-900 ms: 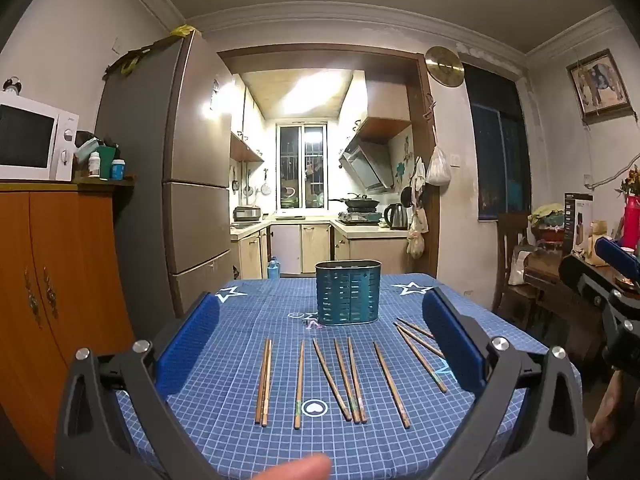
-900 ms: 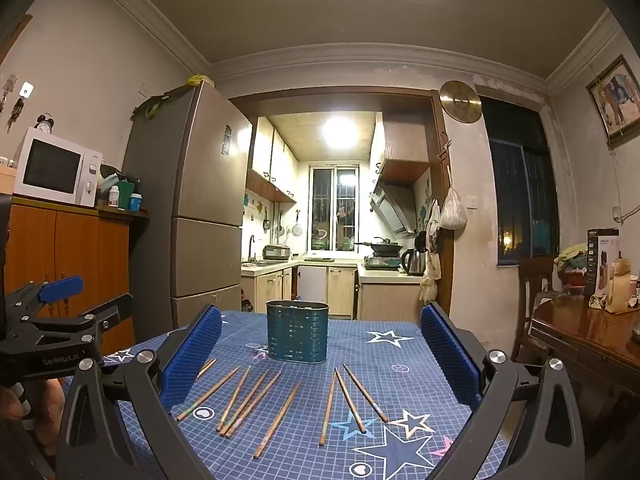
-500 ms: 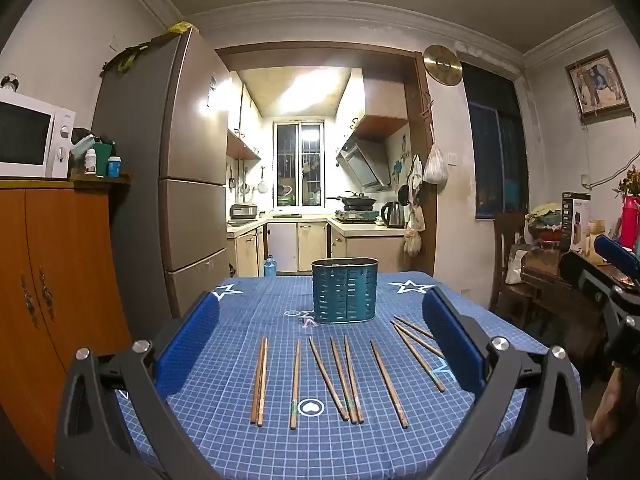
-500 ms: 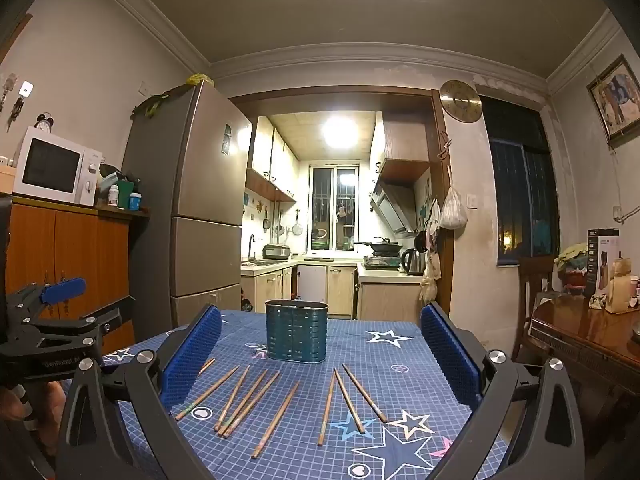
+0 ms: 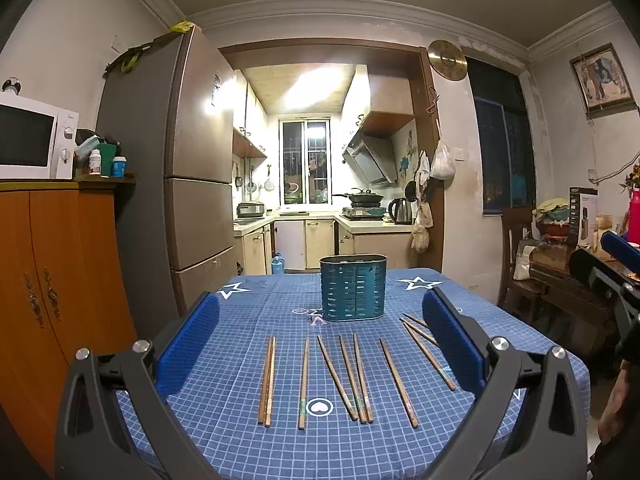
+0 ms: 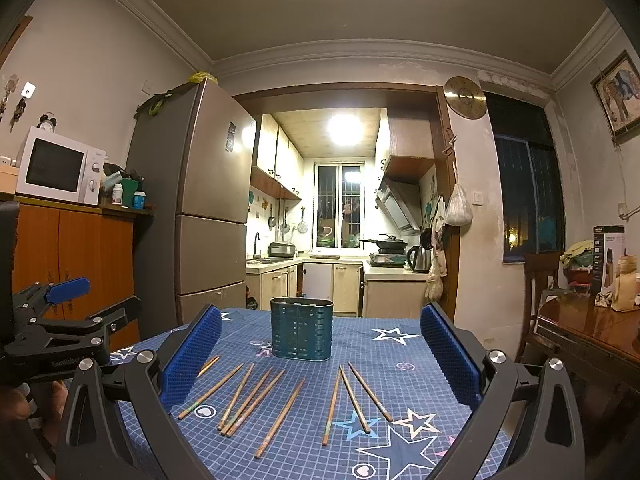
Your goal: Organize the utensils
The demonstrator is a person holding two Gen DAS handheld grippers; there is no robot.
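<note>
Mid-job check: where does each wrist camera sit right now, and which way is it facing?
Left wrist view: on the left gripper, open, above the table's near edge, facing the holder and kitchen; the right gripper shows at its right edge.
Right wrist view: on the right gripper, open, further right, facing the same way; the left gripper and hand show at its left.
Shared: the holder, the loose chopsticks, the blue cloth.

Teal holder [image 5: 353, 288], blue checked starred tablecloth [image 5: 248, 364]
</note>
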